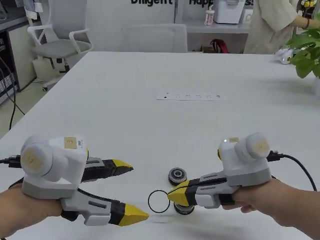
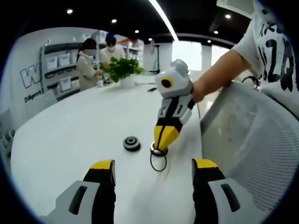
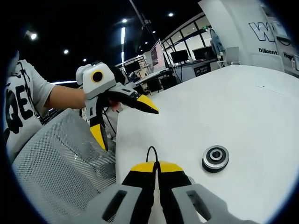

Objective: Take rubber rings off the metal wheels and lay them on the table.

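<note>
Rubber ring (image 1: 149, 201), thin and black, lies flat on the white table (image 1: 150, 100) at the lower middle of the head view. Its right edge is pinched by the right gripper (image 1: 172, 195), whose yellow-tipped jaws are pressed fully together. In the right gripper view the ring comes out from between those tips as a narrow loop. Just under the same tips stands a metal wheel (image 1: 184, 208), partly hidden by the gripper. The left gripper (image 1: 133, 190) is at the lower left, with its jaws spread wide and holding nothing; the ring is just to the right of its lower tip and does not touch it. A second metal wheel (image 1: 177, 175), dark outside and bright in the centre, lies a little higher in the frame, apart from both grippers. Farther up, a white power strip (image 1: 187, 96) lies on the middle of the table.
</note>
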Demonstrator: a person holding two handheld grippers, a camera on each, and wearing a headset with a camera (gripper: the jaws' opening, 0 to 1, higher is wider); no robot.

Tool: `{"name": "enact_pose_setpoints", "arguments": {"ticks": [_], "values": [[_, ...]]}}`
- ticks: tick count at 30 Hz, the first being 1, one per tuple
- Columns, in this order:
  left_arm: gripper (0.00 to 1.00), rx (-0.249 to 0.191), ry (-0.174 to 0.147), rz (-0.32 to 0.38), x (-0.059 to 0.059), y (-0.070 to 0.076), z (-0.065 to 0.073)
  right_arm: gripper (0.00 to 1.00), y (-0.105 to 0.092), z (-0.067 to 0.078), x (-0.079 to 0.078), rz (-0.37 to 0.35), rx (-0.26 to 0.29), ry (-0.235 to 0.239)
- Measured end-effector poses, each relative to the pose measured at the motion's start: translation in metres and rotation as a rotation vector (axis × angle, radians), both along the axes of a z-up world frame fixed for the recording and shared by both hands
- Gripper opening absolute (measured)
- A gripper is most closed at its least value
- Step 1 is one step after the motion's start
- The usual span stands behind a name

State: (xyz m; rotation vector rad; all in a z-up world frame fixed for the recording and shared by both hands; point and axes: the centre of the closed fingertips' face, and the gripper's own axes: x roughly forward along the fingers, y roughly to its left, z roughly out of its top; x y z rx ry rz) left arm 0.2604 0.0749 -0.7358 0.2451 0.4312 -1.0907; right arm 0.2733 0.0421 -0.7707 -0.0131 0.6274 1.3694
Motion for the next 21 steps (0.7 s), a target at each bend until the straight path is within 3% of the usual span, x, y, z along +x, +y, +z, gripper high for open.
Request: {"name": "enact_pose_setpoints", "arguments": {"ticks": [7,12,21], "values": [[0.67,0.009,-0.007,0.021,0.0,0.008,0.0,0.0,0.02,-0.014,-0.004,0.012,-0.043,0.003],[0.67,0.011,-0.003,0.029,-0.001,0.011,-0.001,0.0,0.023,-0.02,-0.003,0.016,-0.082,-0.039],[0.68,0.017,0.013,0.032,-0.004,0.012,-0.007,0.07,0.024,-0.021,-0.005,0.027,-0.078,-0.06]]}}
